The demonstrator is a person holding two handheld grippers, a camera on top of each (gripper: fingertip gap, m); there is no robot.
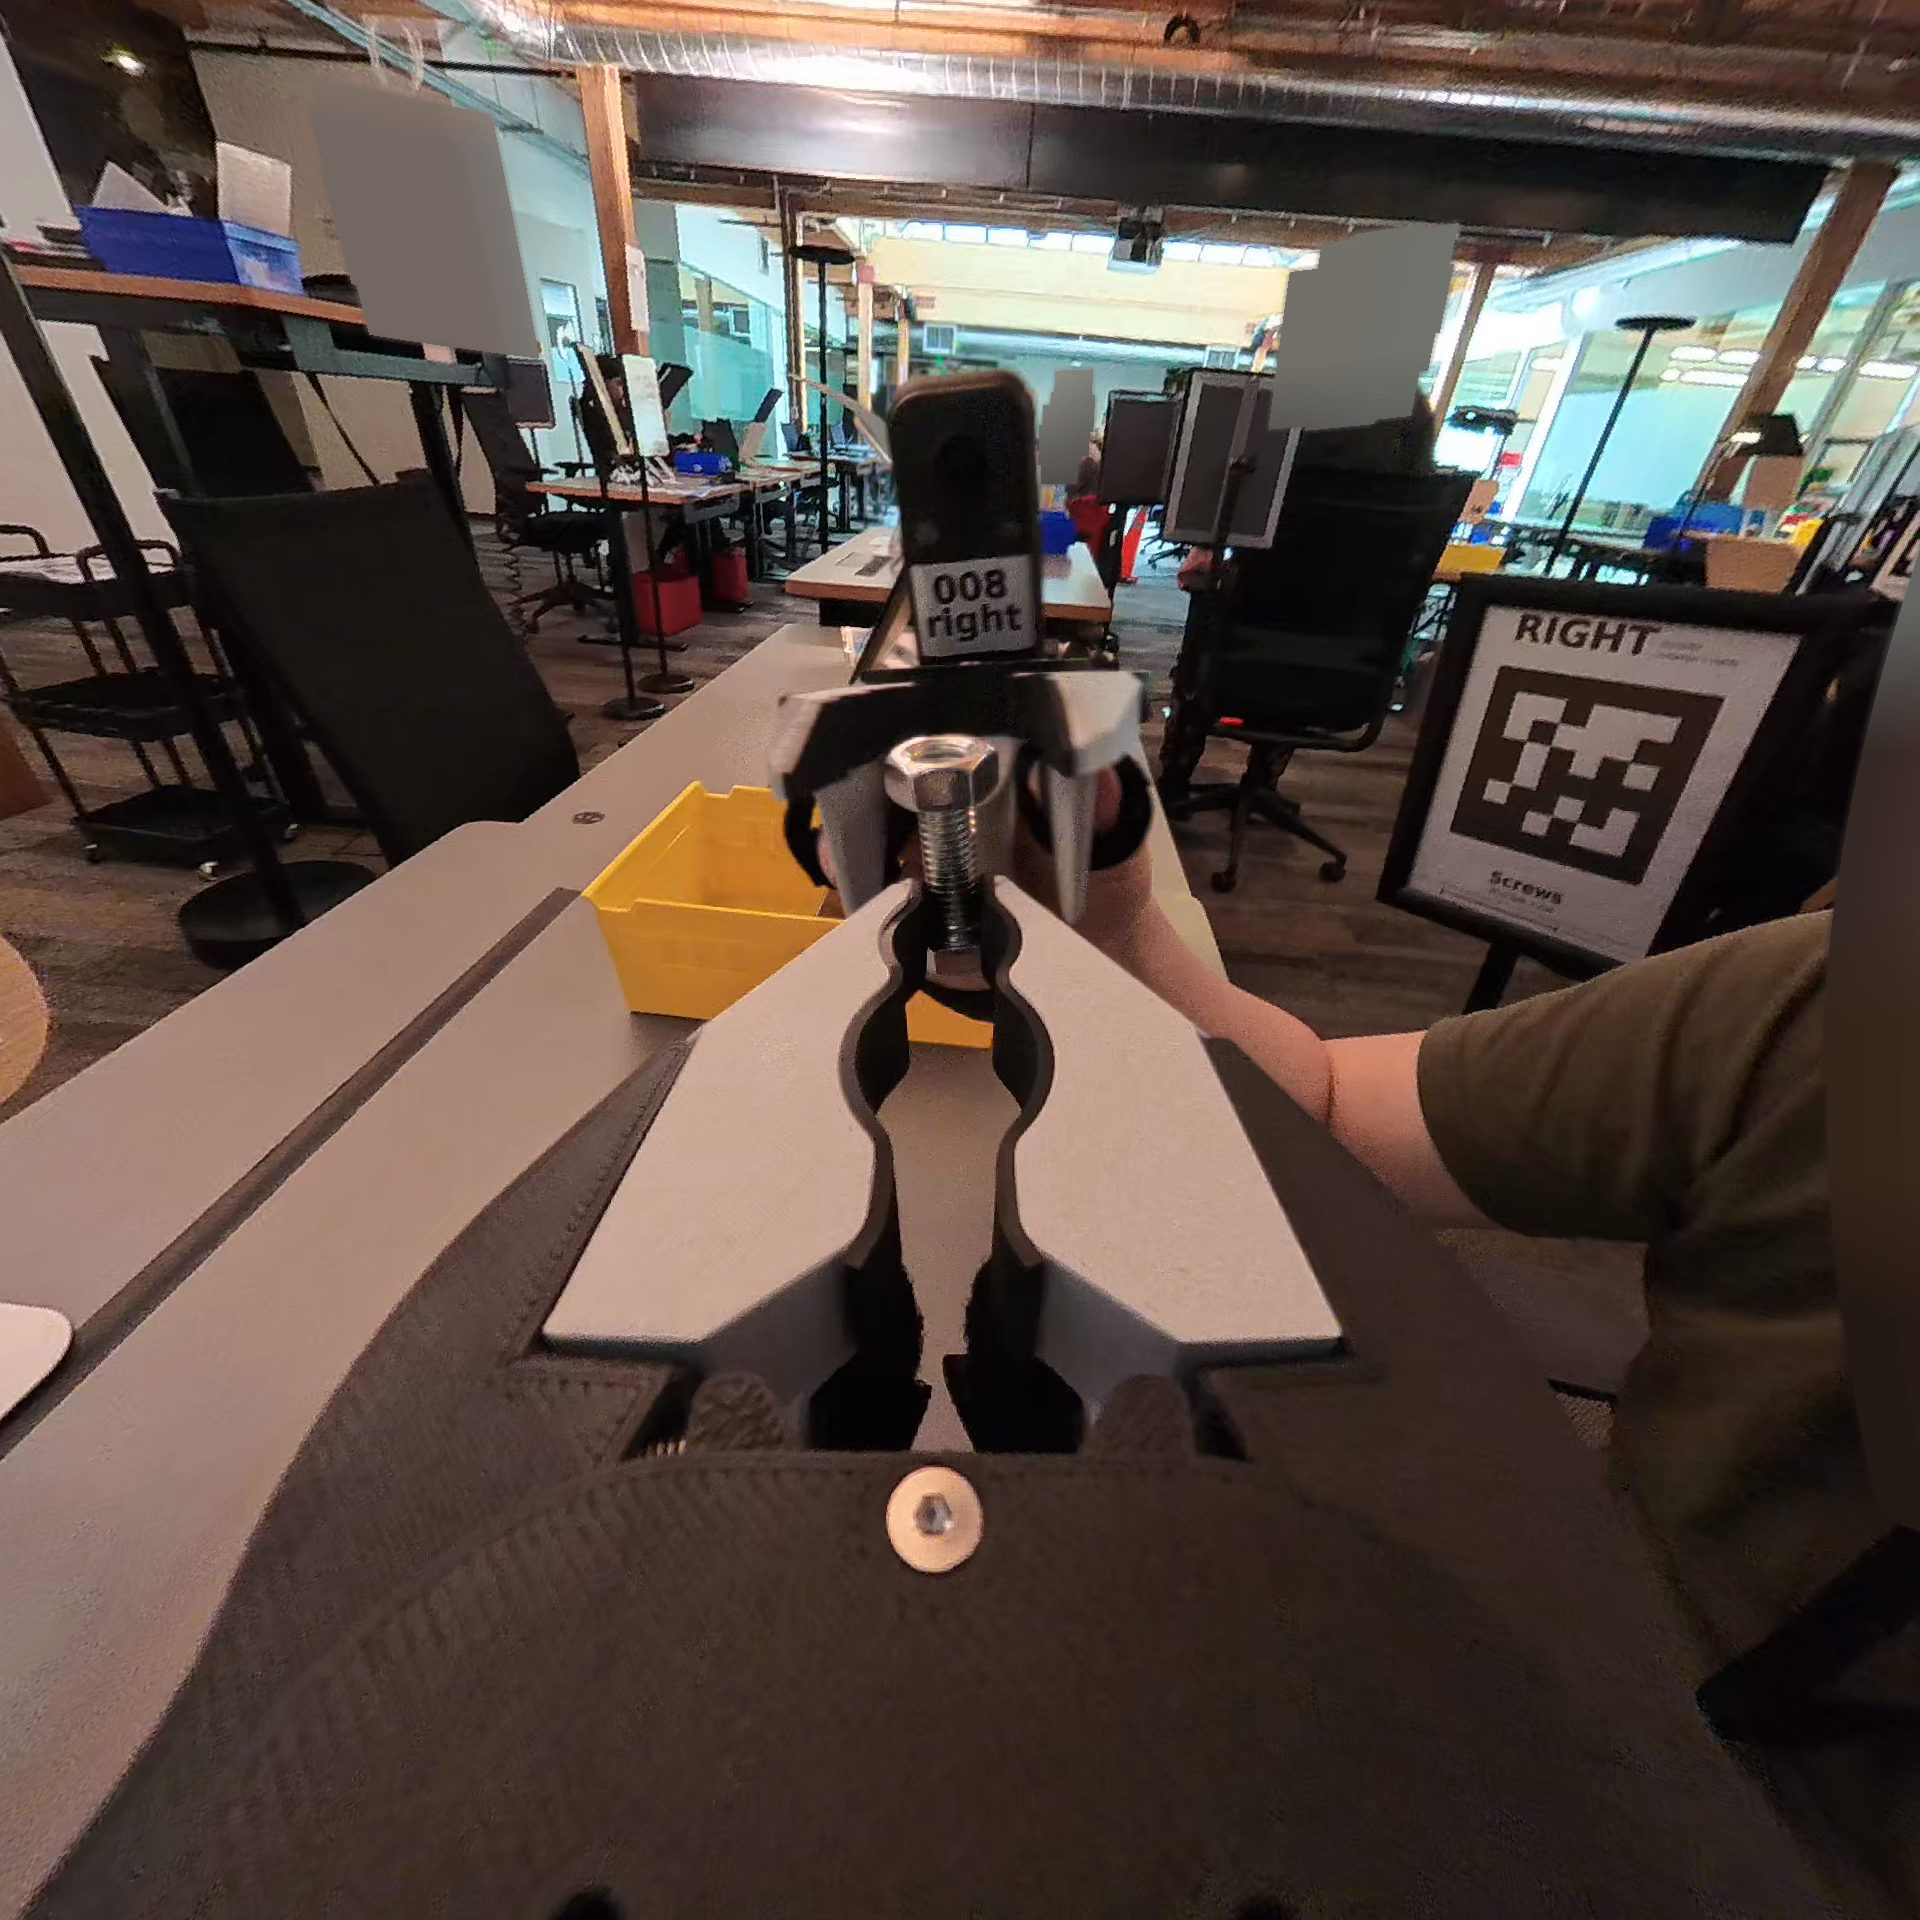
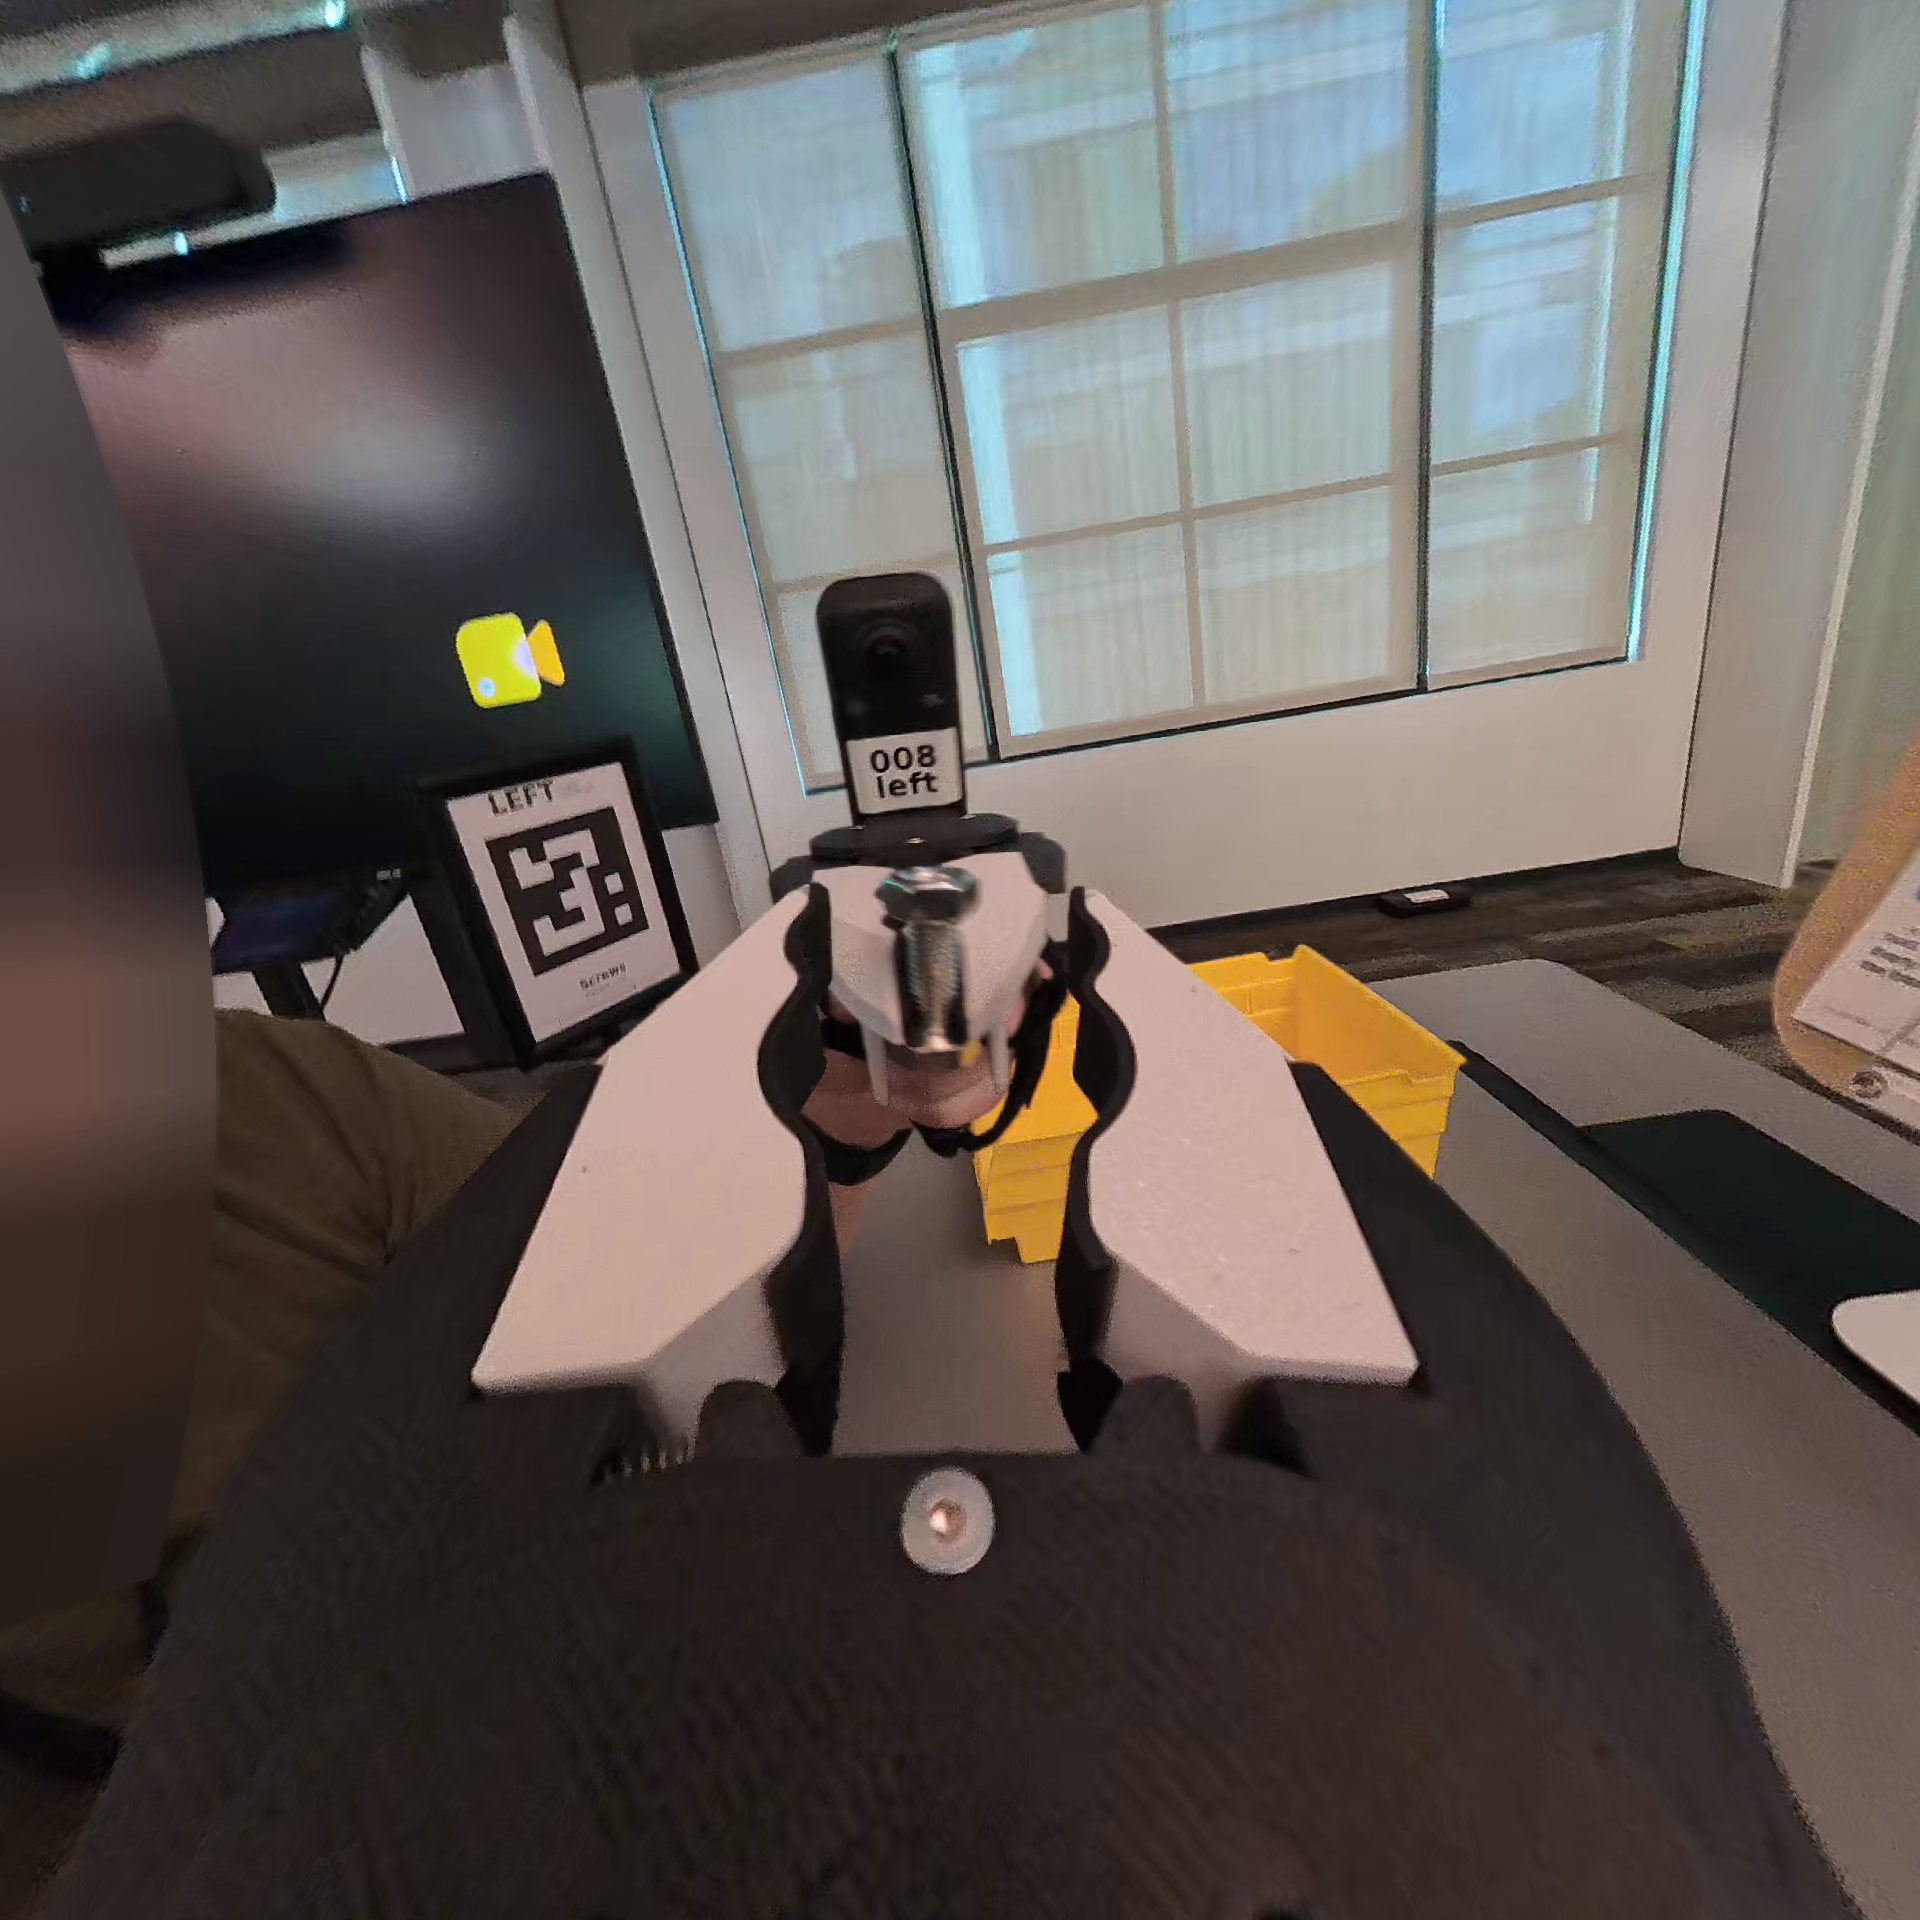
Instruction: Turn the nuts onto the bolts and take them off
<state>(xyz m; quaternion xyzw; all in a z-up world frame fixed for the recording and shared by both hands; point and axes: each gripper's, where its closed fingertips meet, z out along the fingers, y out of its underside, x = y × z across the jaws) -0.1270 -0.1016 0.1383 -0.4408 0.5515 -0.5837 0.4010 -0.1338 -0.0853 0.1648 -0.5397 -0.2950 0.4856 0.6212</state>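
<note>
Over grey table (image 1: 312,1091), threaded steel bolt (image 1: 951,873)

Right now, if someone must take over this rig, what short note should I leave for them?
Left gripper: shut on the bolt, near its lower end, held upright above the table.
Right gripper: open, fingers either side of the nut, not gripping.
The nut sits at the top end of the thread.
Yellow bin is on the table behind.
Left: grip the nut and turn it.

Bright; fisheye warp, R view blurry
</note>
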